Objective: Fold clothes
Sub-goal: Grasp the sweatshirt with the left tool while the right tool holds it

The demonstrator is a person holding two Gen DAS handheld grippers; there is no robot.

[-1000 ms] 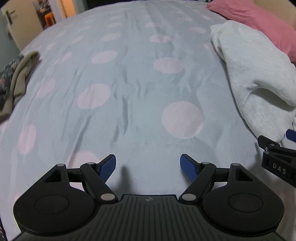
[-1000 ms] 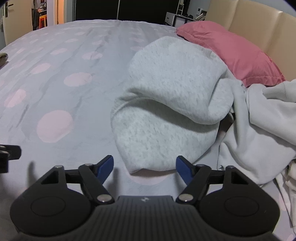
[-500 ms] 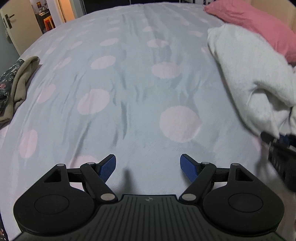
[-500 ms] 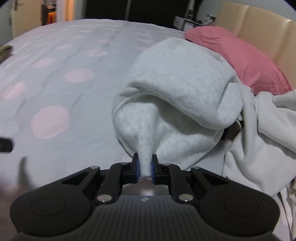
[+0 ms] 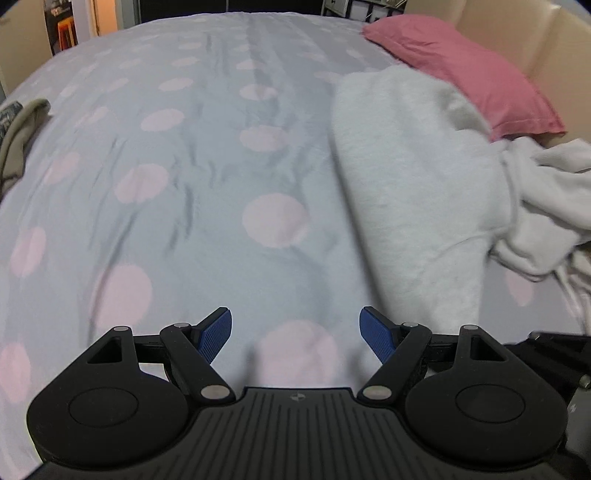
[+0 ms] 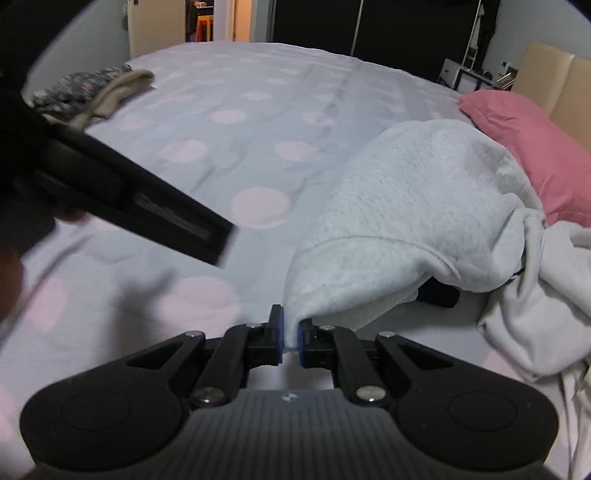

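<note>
the right gripper point(image 6: 290, 341) has its fingers pinched on the near edge of the grey sweatshirt point(image 6: 413, 206), which trails away right toward the pillow point(image 6: 535, 147); the left gripper point(image 5: 295, 334), fingers wide, hovers over bare bed point(image 5: 221, 184) to its left.

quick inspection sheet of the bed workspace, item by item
surface: bed cover, grey with pink dots, lightly wrinkled
job's things: grey sweatshirt, edge lifted off the cover; pale garment bunched beside it
clutter: beige cloth and dark patterned cloth at the far left edge
grippers: right tool shut on the sweatshirt edge; left tool open, empty, over the cover
cables: nothing seen
surroundings: pink pillow, beige headboard, lit doorway
</note>
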